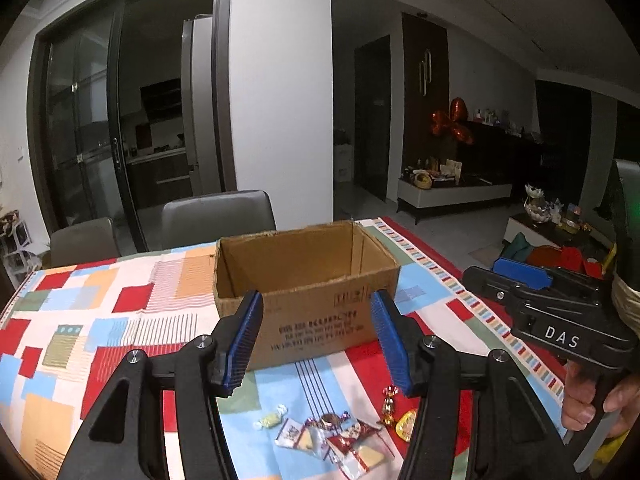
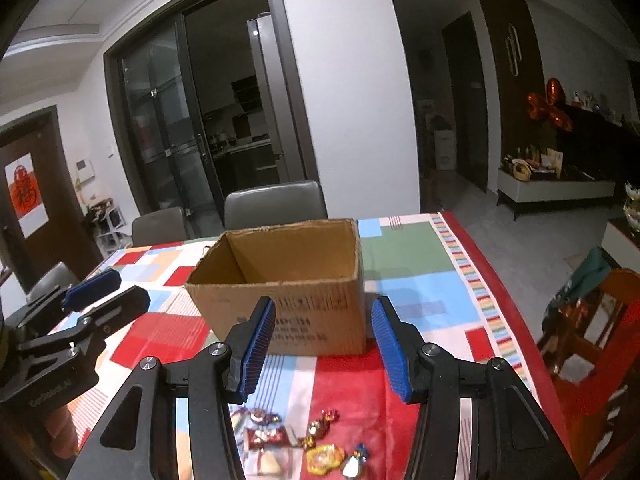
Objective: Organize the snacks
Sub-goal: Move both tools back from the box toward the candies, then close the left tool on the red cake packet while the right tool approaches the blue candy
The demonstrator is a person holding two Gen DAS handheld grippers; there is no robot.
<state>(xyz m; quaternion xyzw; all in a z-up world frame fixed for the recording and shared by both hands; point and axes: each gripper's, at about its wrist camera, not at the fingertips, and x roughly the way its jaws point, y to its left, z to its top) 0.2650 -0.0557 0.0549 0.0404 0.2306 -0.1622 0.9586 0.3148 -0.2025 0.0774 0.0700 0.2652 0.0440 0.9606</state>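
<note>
Room dim, lit from overhead. Kitchen behind glass at 11 o'clock is dark. Strong fisheye bend with black corners. Slight motion blur on cardboard box print. Candy wrappers glint faintly.

Your box is matt, rough-edged brown cardboard. The worktop wears smooth patterned cloth. The sweets show glossy foil and clear plastic wrappers. Your tool pads are ribbed blue plastic.

Right claw open and empty, cardboard box beyond, wrapped candies below, slightly blurred
</note>
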